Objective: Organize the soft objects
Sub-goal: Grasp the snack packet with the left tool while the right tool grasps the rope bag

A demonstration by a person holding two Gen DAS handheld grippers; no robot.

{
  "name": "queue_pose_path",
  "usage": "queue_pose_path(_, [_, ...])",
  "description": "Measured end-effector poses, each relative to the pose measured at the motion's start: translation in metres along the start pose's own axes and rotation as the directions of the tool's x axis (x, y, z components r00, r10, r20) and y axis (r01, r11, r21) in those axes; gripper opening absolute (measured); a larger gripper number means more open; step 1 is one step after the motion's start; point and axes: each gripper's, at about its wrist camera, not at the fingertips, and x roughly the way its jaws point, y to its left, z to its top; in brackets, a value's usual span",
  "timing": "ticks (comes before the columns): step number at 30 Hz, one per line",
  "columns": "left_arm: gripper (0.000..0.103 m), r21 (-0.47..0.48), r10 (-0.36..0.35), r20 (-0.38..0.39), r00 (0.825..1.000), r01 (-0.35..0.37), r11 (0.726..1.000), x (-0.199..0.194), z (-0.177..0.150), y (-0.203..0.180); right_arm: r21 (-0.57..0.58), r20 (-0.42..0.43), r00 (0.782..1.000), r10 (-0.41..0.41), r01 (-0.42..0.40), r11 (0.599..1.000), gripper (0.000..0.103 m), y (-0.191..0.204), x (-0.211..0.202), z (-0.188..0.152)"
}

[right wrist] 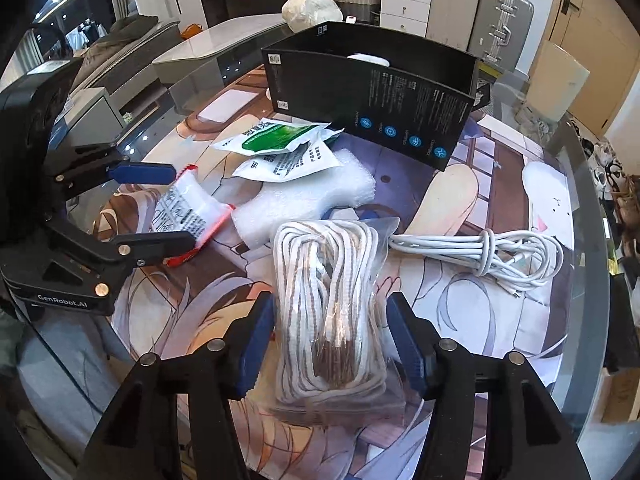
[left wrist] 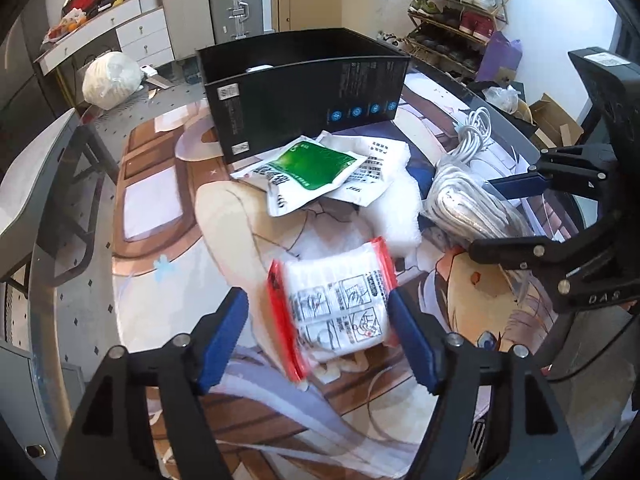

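Low in the frame, our right gripper (right wrist: 326,344) stands apart around the bagged rope (right wrist: 328,300): slick film, soft, light; we'd pinch mid-bundle. Left gripper (left wrist: 318,340) brackets the crinkly red-edged packet (left wrist: 336,304) unpressed. Beyond, upper centre, the black box (left wrist: 304,92).
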Motion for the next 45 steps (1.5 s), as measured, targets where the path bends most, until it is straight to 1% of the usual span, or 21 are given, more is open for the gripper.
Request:
queue_pose_path(6, [0.078, -0.021, -0.013, -0.027, 1.0, 0.012, 1.0, 0.01, 0.007, -0.002, -0.013, -0.033, 0.999, -0.008, 0.007, 1.0, 0.059, 0.006, 0.01, -0.004])
queue_pose_path(7, [0.074, -0.025, -0.019, -0.032, 0.999, 0.019, 1.0, 0.011, 0.007, -0.001, -0.018, -0.032, 0.999, -0.01, 0.01, 1.0, 0.059, 0.007, 0.012, -0.004])
queue_pose_path(8, [0.059, -0.024, -0.024, -0.036, 0.999, 0.023, 0.999, 0.012, 0.008, -0.002, -0.018, -0.033, 0.999, -0.009, 0.009, 1.0, 0.057, 0.008, 0.012, -0.003])
queue_pose_path(9, [0.052, -0.019, -0.041, -0.03, 0.999, 0.041, 0.999, 0.011, 0.008, -0.002, -0.017, -0.034, 0.999, -0.01, 0.01, 1.0, 0.048, 0.008, 0.012, -0.003])
queue_pose_path(12, [0.048, 0.012, -0.044, -0.029, 0.999, 0.044, 0.999, 0.008, 0.008, -0.008, -0.02, -0.027, 1.0, -0.008, 0.007, 1.0, 0.039, 0.008, 0.01, -0.002])
queue_pose_path(15, [0.048, 0.028, -0.029, -0.022, 0.999, 0.03, 0.999, 0.005, 0.006, -0.011, -0.023, -0.025, 1.0, -0.002, 0.002, 1.0, 0.037, 0.008, 0.009, -0.003])
queue_pose_path(16, [0.051, 0.028, -0.025, -0.017, 1.0, 0.026, 0.999, 0.003, 0.006, -0.011, -0.021, -0.024, 1.0, 0.001, -0.002, 1.0, 0.037, 0.008, 0.008, -0.003])
queue_pose_path(17, [0.066, 0.027, -0.019, -0.015, 1.0, 0.019, 0.999, 0.001, 0.005, -0.01, -0.018, -0.023, 1.0, 0.003, -0.004, 1.0, 0.037, 0.007, 0.008, -0.003])
queue_pose_path(19, [0.084, 0.044, 0.011, -0.023, 1.0, -0.01, 0.999, -0.003, 0.003, -0.01, -0.012, -0.021, 1.0, 0.01, -0.01, 1.0, 0.037, 0.005, 0.007, -0.003])
queue_pose_path(21, [0.085, 0.061, 0.035, 0.006, 0.999, -0.035, 0.998, -0.013, 0.0, -0.008, -0.007, -0.019, 1.0, 0.015, -0.016, 1.0, 0.037, 0.003, 0.006, -0.004])
queue_pose_path(24, [0.085, 0.06, -0.04, 0.024, 0.999, 0.038, 0.997, -0.03, -0.001, 0.0, -0.006, -0.017, 1.0, 0.019, -0.019, 1.0, 0.038, 0.001, 0.004, -0.006])
queue_pose_path(26, [0.085, 0.083, -0.051, 0.014, 0.999, 0.05, 0.995, -0.033, 0.0, 0.0, -0.011, -0.02, 0.999, 0.025, -0.025, 1.0, 0.038, 0.001, 0.002, -0.006])
queue_pose_path(29, [0.085, 0.265, -0.049, -0.041, 0.998, 0.058, 0.962, -0.027, -0.001, -0.018, -0.016, -0.016, 0.999, 0.035, -0.035, 0.999, 0.038, 0.002, -0.002, -0.006])
queue_pose_path(32, [0.085, 0.478, -0.008, -0.127, 0.992, 0.068, 0.875, -0.011, -0.008, -0.035, -0.011, -0.01, 0.999, 0.037, -0.037, 0.999, 0.038, 0.002, -0.004, -0.006])
queue_pose_path(33, [0.085, 0.515, 0.02, -0.138, 0.99, 0.055, 0.856, -0.005, -0.008, -0.036, -0.009, -0.01, 0.999, 0.037, -0.037, 0.999, 0.038, 0.002, -0.003, -0.007])
queue_pose_path(35, [0.085, 0.535, 0.044, -0.12, 0.992, 0.028, 0.844, 0.003, -0.003, -0.036, -0.01, -0.013, 0.999, 0.039, -0.039, 0.999, 0.038, 0.002, -0.002, -0.007])
queue_pose_path(36, [0.084, 0.521, 0.018, -0.122, 0.992, 0.049, 0.852, 0.006, 0.001, -0.035, -0.01, -0.016, 0.999, 0.04, -0.04, 0.999, 0.038, 0.002, -0.002, -0.008])
queue_pose_path(38, [0.059, 0.462, -0.021, -0.126, 0.992, 0.078, 0.883, 0.011, 0.01, -0.03, -0.011, -0.021, 0.999, 0.042, -0.042, 0.999, 0.038, 0.002, 0.0, -0.008])
queue_pose_path(39, [0.054, 0.42, -0.039, -0.134, 0.99, 0.092, 0.903, 0.014, 0.014, -0.025, -0.01, -0.022, 0.999, 0.042, -0.042, 0.999, 0.038, 0.002, 0.001, -0.008])
queue_pose_path(41, [0.052, 0.34, -0.071, -0.142, 0.987, 0.116, 0.933, 0.014, 0.018, -0.019, -0.011, -0.02, 0.999, 0.044, -0.044, 0.999, 0.038, 0.004, 0.001, -0.007])
queue_pose_path(45, [0.056, 0.202, -0.019, -0.144, 0.989, 0.049, 0.978, 0.008, 0.012, -0.012, -0.011, -0.02, 0.997, 0.075, -0.075, 0.997, 0.038, 0.008, 0.001, -0.006])
